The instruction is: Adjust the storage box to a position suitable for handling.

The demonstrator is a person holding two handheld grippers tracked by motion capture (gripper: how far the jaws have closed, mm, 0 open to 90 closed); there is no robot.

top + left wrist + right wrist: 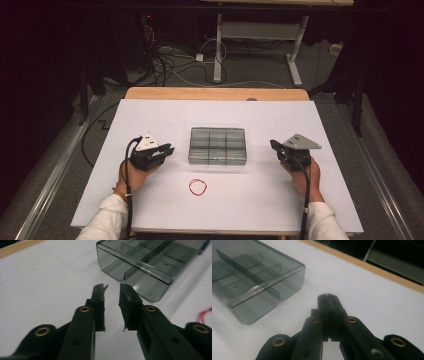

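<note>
Left gripper [112,293] slightly apart, right gripper [328,298] together, flanking the tray [218,145]; band [198,187] before it looks light, floppy — pinch one strand.

open white sheet, one box in the middle

the clear divided box [217,145] sits mid-table between the left gripper [167,149] and right gripper [274,145], blocking a straight path across. bare sheet lies on either side and beyond it. nearer the person, the red rubber band [198,187] lies flat, apart from the box.
</note>
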